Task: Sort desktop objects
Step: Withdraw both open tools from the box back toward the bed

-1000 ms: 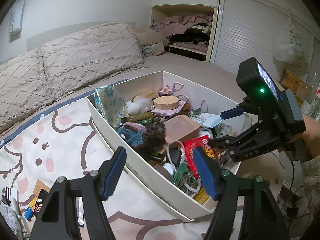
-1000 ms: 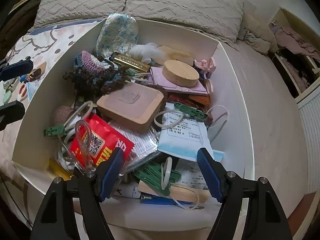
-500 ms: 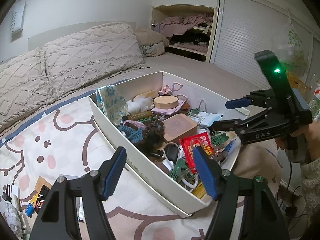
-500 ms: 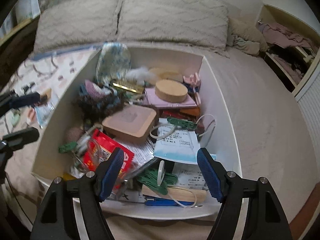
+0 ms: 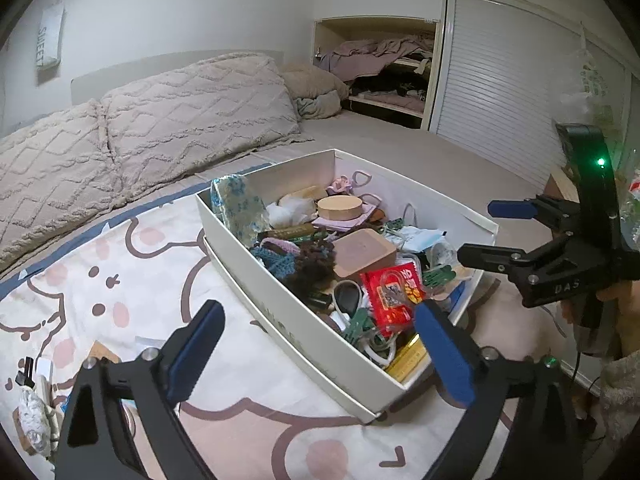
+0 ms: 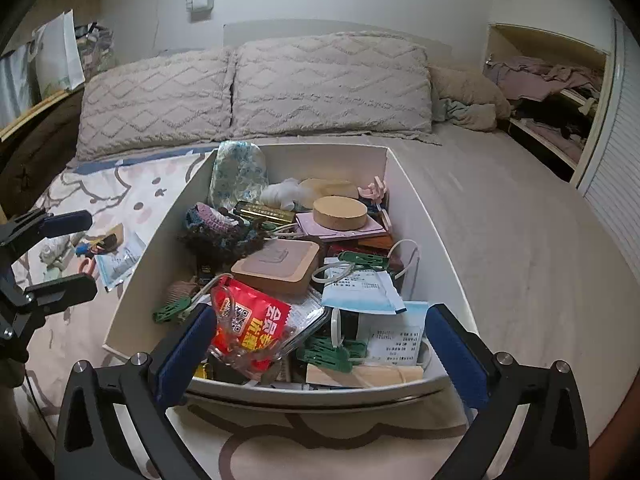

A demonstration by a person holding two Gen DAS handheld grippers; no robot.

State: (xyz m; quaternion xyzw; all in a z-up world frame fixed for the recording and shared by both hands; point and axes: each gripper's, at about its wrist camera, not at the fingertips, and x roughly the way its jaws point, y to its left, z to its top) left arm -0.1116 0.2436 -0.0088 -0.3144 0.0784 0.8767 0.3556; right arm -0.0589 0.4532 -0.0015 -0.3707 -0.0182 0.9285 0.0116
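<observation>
Inside the white box (image 6: 404,200) many things lie under others: the red packet (image 6: 250,330) covers what is below. The small items on the blanket (image 5: 34,400) are cut off, too small to identify.

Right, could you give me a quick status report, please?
Both hand-held grippers, left and right, just opened, empty. White box heaped with clutter. Nothing blocking.

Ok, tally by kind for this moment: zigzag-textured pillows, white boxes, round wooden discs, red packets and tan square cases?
zigzag pillows: 2
white box: 1
round wooden disc: 1
red packet: 1
tan square case: 1
Total: 6
</observation>
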